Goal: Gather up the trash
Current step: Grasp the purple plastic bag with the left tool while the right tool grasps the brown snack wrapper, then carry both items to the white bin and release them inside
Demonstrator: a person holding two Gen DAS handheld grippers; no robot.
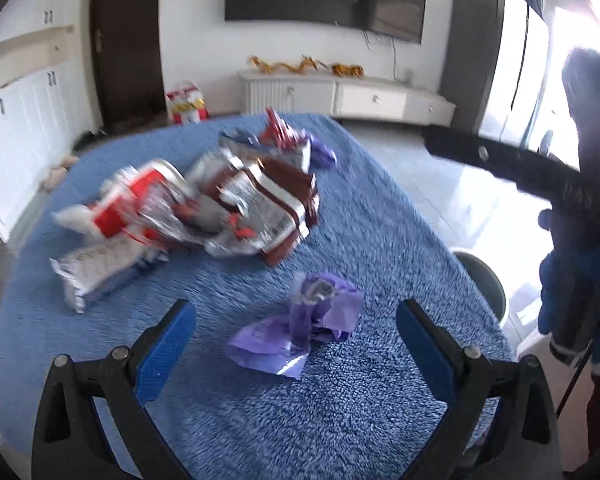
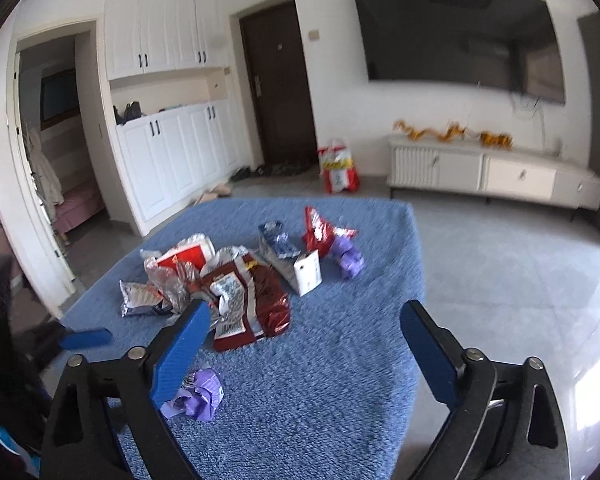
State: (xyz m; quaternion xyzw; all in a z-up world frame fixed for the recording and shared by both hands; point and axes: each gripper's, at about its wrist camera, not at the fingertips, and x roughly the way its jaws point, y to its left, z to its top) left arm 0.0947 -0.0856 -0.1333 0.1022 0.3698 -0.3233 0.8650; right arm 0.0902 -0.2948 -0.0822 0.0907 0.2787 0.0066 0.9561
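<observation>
A fluffy blue cloth (image 2: 340,360) covered the table and carried all the litter. Behind it, going left to right in the right wrist view, the room held an open doorway, white panelled cabinets (image 2: 172,152), a dark brown door (image 2: 278,80), a red and white bag (image 2: 338,168) standing on the pale tiled floor (image 2: 500,272), then a wall-mounted black television (image 2: 460,36) above a low white sideboard (image 2: 492,172).

On the cloth, the trash lay in a loose heap: a crumpled red and white foil packet (image 1: 132,204) at the left, touching a dark red and silver snack wrapper (image 1: 268,204); beyond them sat a blue and white carton (image 2: 290,260) and a small red wrapper (image 2: 318,230). Apart from the heap, nearer the cameras, lay a crumpled purple plastic wrapper (image 1: 300,328).

The left gripper (image 1: 296,332) stood wide apart, its blue pads on either side of that purple wrapper without pressing it. The right gripper (image 2: 304,344) was also wide, nothing between its jaws, over bare cloth right of the purple wrapper.

The table's right edge dropped to open floor, with a white round bin (image 1: 484,280) just beside it in the left wrist view. The near half of the cloth lay mostly bare.
</observation>
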